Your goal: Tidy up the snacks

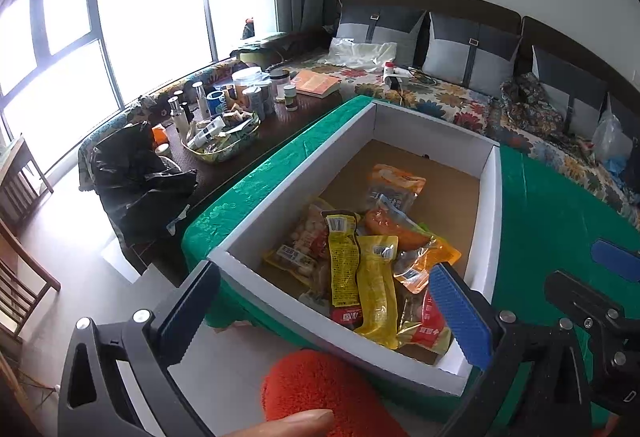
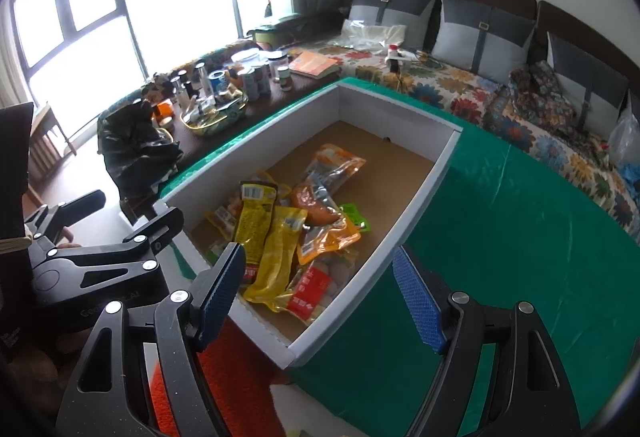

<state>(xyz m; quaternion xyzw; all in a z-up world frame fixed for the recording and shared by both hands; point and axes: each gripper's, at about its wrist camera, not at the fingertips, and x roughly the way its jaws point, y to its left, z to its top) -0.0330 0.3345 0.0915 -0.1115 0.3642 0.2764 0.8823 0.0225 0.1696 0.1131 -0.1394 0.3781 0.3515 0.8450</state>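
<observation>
A white cardboard box (image 1: 490, 221) (image 2: 420, 193) stands on a green tablecloth (image 1: 560, 205) (image 2: 500, 217). Several snack packets lie piled in its near half: a long yellow packet (image 1: 378, 297) (image 2: 278, 253), a yellow and black one (image 1: 342, 261) (image 2: 254, 223), an orange one (image 1: 396, 181) (image 2: 336, 165) and a red-labelled one (image 2: 310, 291). My left gripper (image 1: 324, 305) is open and empty just above the box's near end. My right gripper (image 2: 320, 297) is open and empty above the near right corner. The right gripper also shows at the right edge of the left wrist view (image 1: 600, 293).
A dark side table (image 1: 280, 117) (image 2: 260, 105) left of the box holds bottles, jars, a basket and a book. A black bag (image 1: 136, 173) (image 2: 136, 145) sits by it. A floral sofa (image 1: 460, 101) (image 2: 460, 77) with grey cushions runs behind. An orange fuzzy slipper (image 1: 320, 389) is below.
</observation>
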